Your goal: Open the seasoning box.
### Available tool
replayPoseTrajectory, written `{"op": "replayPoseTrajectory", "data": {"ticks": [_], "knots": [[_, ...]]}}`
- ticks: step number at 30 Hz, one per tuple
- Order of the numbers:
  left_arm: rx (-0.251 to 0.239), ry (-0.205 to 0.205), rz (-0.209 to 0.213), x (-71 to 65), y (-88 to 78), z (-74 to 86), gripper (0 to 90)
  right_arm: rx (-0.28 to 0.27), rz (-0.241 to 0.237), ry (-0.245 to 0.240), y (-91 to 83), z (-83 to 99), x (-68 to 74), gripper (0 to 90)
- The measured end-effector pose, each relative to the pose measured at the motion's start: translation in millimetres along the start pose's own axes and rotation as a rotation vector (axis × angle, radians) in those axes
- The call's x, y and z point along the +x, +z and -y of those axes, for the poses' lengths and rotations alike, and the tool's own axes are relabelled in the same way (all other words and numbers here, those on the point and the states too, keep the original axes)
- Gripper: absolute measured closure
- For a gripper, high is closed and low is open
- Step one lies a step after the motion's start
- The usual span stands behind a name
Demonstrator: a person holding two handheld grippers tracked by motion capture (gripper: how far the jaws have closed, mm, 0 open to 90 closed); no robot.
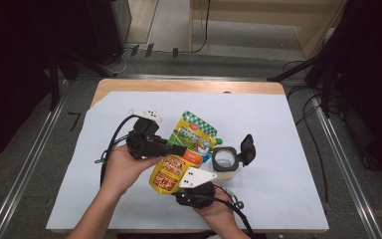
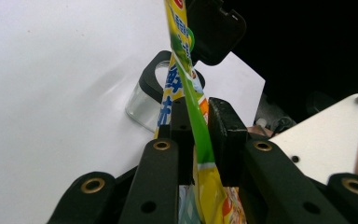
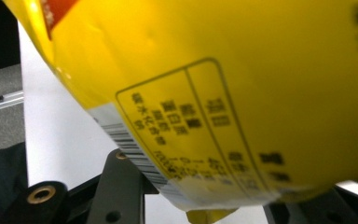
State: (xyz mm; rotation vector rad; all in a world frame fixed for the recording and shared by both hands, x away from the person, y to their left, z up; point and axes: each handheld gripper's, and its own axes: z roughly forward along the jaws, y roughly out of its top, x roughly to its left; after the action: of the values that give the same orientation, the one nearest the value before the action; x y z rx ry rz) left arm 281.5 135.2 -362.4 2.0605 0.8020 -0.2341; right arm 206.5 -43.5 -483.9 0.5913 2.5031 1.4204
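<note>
A green and yellow stand-up pouch hangs tilted above the white table sheet, green top away from me, yellow bottom toward me. My left gripper reaches in from the left and is shut on the pouch's middle. In the left gripper view the pouch stands edge-on and fills the gap between the two pads of my left gripper. My right gripper holds the yellow bottom end from below. In the right gripper view the printed yellow back lies between the jaws of my right gripper and hides their tips.
A clear round container stands just right of the pouch, its black flip lid swung open; it shows beyond the left jaws too. The white sheet covers the wooden table. Cables trail from both grippers.
</note>
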Motion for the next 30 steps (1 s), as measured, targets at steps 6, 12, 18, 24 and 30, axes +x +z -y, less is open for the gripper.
{"op": "replayPoseTrajectory", "data": {"ticks": [6,12,18,24,30], "knots": [[0.005,0.006,-0.025,-1.1,9.6,-0.3,79.7,-0.001,-0.032,0.043,-2.0,-2.8,1.3,61.9],[0.001,0.031,-0.028,-1.7,16.4,0.6,78.2,0.007,-0.055,0.082,-4.5,-3.8,1.6,62.0],[0.025,0.060,-0.036,-4.5,24.8,0.1,74.9,0.014,-0.070,0.101,-7.2,-6.2,3.7,62.3],[0.050,0.041,-0.036,-3.1,29.1,-1.5,75.2,0.026,-0.093,0.121,-8.1,-4.8,2.9,62.4],[0.064,0.031,-0.022,-0.6,32.5,-2.8,73.9,0.029,-0.113,0.147,-9.2,-4.3,2.2,62.6]]}}
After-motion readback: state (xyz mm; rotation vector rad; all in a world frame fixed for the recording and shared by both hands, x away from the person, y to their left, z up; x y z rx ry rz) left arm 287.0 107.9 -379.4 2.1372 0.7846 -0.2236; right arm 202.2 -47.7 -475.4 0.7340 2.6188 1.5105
